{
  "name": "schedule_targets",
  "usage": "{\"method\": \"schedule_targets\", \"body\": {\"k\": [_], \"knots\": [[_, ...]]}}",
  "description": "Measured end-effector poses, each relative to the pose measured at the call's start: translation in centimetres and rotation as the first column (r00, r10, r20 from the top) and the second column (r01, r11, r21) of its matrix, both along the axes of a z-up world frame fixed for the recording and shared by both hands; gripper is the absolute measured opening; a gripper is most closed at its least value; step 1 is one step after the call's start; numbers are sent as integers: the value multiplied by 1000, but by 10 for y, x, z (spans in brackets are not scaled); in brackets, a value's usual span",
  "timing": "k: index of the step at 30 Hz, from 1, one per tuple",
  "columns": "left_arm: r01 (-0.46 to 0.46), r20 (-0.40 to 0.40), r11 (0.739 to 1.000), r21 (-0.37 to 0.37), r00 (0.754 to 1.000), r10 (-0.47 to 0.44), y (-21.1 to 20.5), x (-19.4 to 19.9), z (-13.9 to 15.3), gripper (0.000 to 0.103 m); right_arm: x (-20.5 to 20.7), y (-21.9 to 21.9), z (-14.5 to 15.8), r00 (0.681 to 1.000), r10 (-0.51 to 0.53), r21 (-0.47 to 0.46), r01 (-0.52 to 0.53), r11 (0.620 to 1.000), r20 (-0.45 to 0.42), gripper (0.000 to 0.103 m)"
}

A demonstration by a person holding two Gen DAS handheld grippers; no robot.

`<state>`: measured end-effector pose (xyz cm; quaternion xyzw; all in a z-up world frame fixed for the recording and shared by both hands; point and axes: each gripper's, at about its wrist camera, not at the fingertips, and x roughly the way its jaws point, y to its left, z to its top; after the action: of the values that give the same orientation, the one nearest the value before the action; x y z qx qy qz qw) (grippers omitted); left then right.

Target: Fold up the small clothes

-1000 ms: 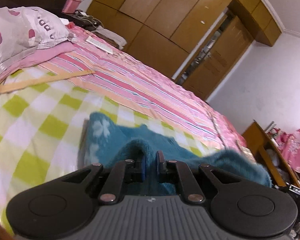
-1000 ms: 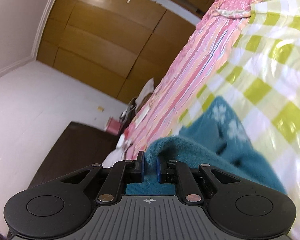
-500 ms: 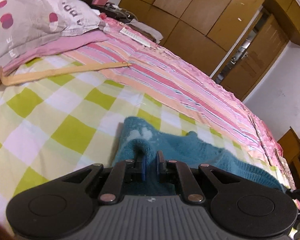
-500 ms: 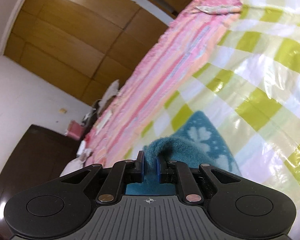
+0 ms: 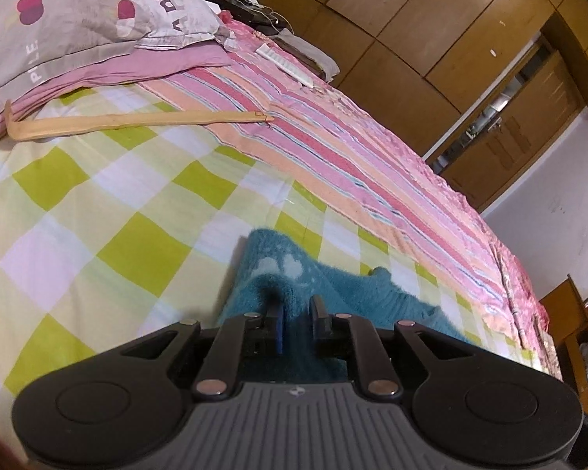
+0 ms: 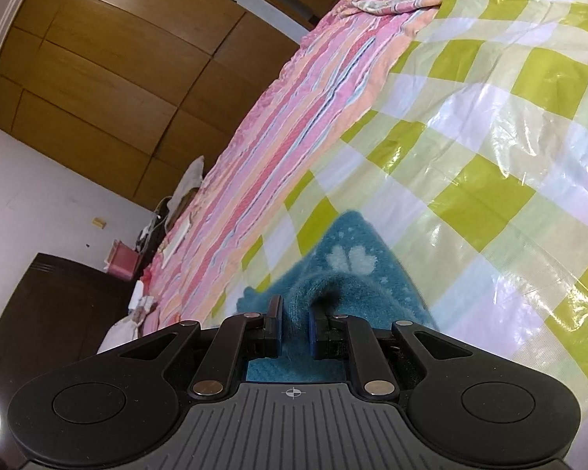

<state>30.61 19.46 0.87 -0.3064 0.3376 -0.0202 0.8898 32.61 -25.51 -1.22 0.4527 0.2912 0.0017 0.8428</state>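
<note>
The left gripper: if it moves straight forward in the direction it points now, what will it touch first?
The left gripper is already shut on the fluffy teal garment, so it meets that fabric first. Beyond it lies probably the green checked sheet, though depth is unclear.

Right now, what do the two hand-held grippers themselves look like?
Both look identical. The left hand-held gripper and right hand-held gripper each have a grey ribbed body flanked by two round black discs, black linkage arms with silver pivot pins, and short black fingers faced with blue pads. A small crosshair mark sits at the body's top edge. No cables or sleeves show.
</note>
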Motion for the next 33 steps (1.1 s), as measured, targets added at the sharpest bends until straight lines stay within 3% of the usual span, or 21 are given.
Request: {"method": "schedule_targets", "body": {"k": [6,9,11,13,18,21,27,30,31,33], "knots": [[-29,23,999,-25,999,29,-2,0,7,24,-3,-6,-1,1000,-4,59,3,998,18,17],[-43,31,998,-42,999,44,-2,0,10,33,-4,-10,5,999,1,76,-4,997,43,27],[-55,30,998,-44,998,56,-2,1,11,40,-5,-10,12,997,0,54,-4,999,71,43],[-84,51,996,-23,995,85,-1,-1,16,51,-8,-12,21,995,-11,18,9,1000,98,51],[-95,91,994,44,992,91,-1,-5,30,56,-15,-8,42,993,30,-155,-13,988,112,51],[-63,103,986,157,994,47,-7,-19,33,57,-20,-1,47,994,55,-315,-24,949,91,51],[35,94,929,368,993,-74,-31,-48,23,60,-17,17,34,992,124,-461,-111,880,-1,51],[65,60,912,405,993,-98,-39,-49,16,61,-7,30,25,987,148,-502,-161,850,-67,51],[69,52,908,412,994,-99,-40,-49,14,61,-4,33,23,984,151,-519,-176,837,-89,50],[72,40,901,429,994,-99,-43,-51,11,61,-3,37,21,983,142,-560,-185,808,-119,31]]}}
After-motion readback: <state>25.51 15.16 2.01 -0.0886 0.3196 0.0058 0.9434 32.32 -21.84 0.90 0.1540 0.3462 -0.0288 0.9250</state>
